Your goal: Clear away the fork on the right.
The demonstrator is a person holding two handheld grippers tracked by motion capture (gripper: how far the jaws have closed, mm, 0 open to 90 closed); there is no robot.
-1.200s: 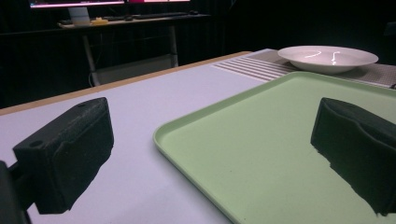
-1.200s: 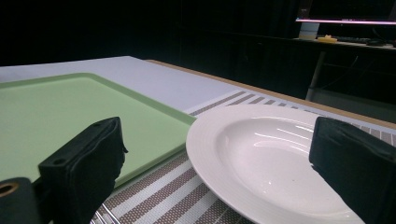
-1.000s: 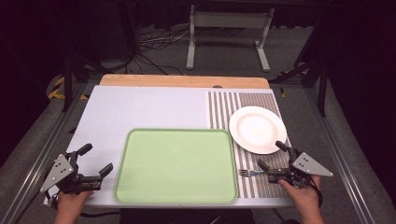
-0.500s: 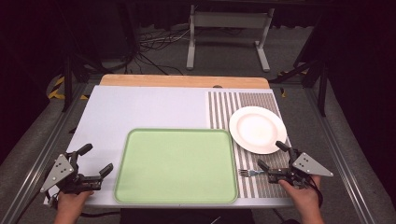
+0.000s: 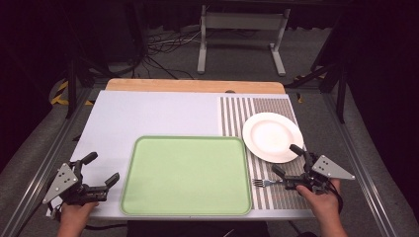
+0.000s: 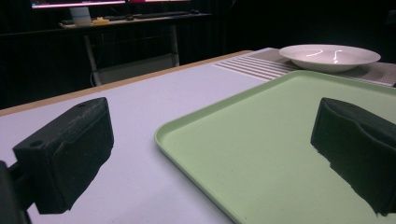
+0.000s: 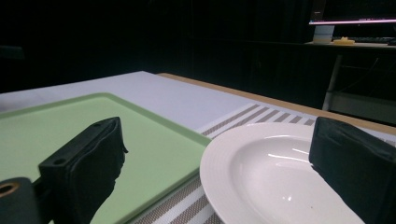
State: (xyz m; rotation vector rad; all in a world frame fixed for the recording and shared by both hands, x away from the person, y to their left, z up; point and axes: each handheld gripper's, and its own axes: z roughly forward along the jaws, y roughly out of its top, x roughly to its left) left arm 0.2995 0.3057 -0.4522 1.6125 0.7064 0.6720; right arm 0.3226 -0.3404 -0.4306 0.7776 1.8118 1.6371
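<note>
Right claw wide open, holding nothing; fork lies flat on the striped mat just beside its lower tip, tines pointing away from the claw toward the green tray. Plate just ahead of the claw. Left claw also wide open and empty, tray edge right in front of it.

Fork looks light, stiff, thin and slick, so likely hard to pinch off the counter; best taken across the handle mid-length.

High view shows the fork; right gripper view gives the plate rim between the jaws instead

Fork beside right hand-held gripper
</note>
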